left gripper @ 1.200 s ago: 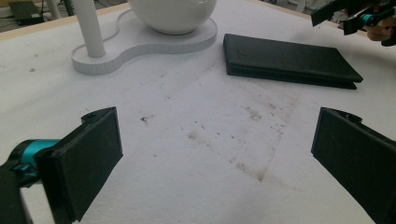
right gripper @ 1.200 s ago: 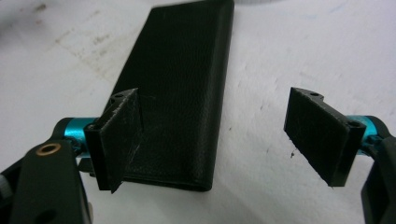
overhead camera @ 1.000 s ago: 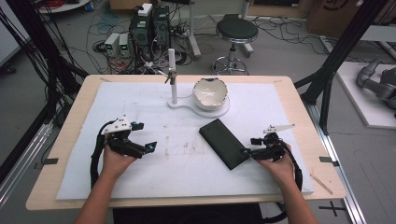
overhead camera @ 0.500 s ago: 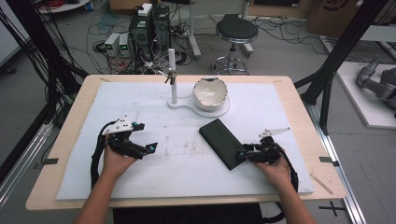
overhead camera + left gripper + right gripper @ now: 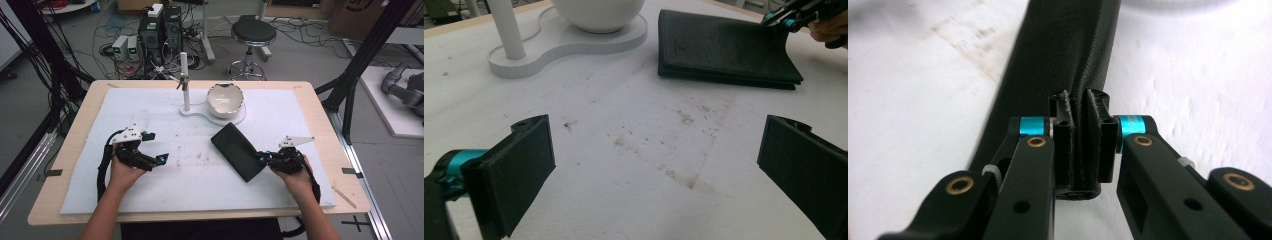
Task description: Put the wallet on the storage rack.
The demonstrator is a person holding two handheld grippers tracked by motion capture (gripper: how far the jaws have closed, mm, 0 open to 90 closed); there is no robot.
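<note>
Right gripper [image 5: 263, 159] has just been closing and now clamps the near right end of the black grained-leather wallet [image 5: 239, 151], which lies slanted on the white foam mat [image 5: 150, 110], right of its middle and just in front of the white stand's base [image 5: 200, 111]. Because the bite takes only the wallet's edge, a lift could likely let the covers splay or the leather slip out. Left gripper [image 5: 150, 150] hovers with jaws apart near the mat's left edge. A small embossed mark [image 5: 680, 48] sits on the cover, too small to read.
</note>
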